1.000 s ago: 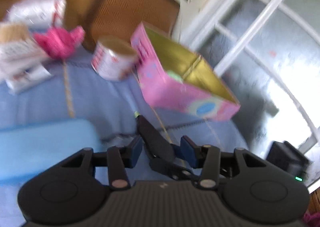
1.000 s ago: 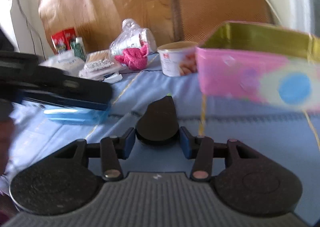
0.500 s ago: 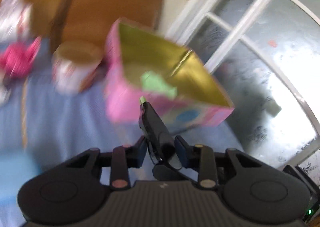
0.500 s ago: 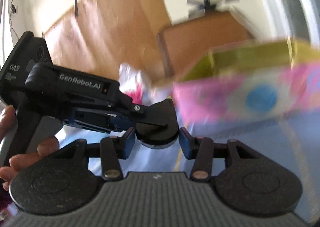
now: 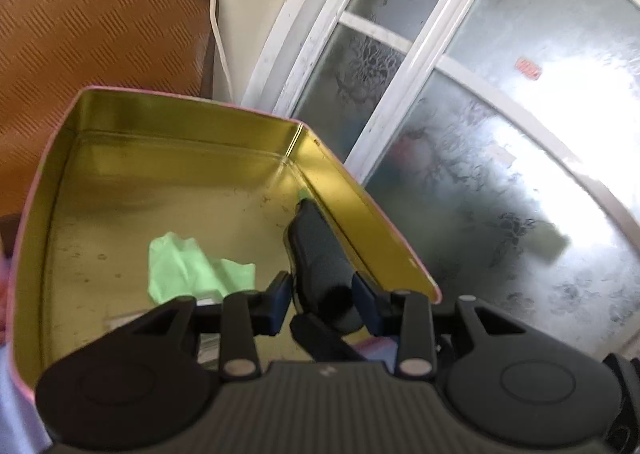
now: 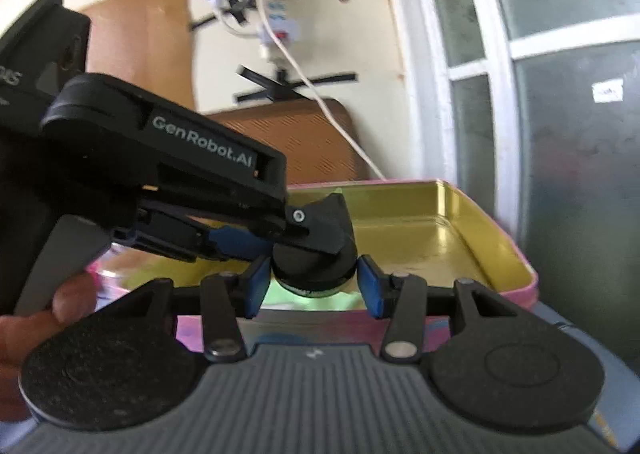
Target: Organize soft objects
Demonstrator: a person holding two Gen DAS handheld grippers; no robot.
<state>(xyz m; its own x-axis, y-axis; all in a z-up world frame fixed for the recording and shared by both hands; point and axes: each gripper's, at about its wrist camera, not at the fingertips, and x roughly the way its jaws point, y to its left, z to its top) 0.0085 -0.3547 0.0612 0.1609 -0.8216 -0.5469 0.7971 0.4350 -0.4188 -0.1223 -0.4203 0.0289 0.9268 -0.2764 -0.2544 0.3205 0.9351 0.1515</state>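
A pink tin point(image 5: 120, 194) with a gold inside stands open, and a crumpled green cloth point(image 5: 188, 266) lies on its floor. My left gripper point(image 5: 322, 294) hangs over the tin's right side. Its jaws are opening, though the pads still touch a dark, soft-looking roll point(image 5: 316, 246) that points forward into the tin. In the right wrist view my right gripper point(image 6: 312, 286) is shut on a round black object point(image 6: 312, 272) at the near wall of the tin point(image 6: 460, 222). The left gripper point(image 6: 320, 226) reaches in from the left just above it, with a person's hand point(image 6: 60, 306) on its handle.
A brown chair back point(image 5: 100, 34) stands behind the tin. A frosted window with white bars point(image 5: 480, 134) fills the right side. A white cable point(image 5: 220, 34) runs down the wall from a socket point(image 6: 276, 30). Blue cloth point(image 5: 16, 414) covers the table.
The left gripper travelled from the open table to above the tin, tightening on the dark roll. The right gripper swung towards the tin and tipped upward. The tub and pink yarn left view.
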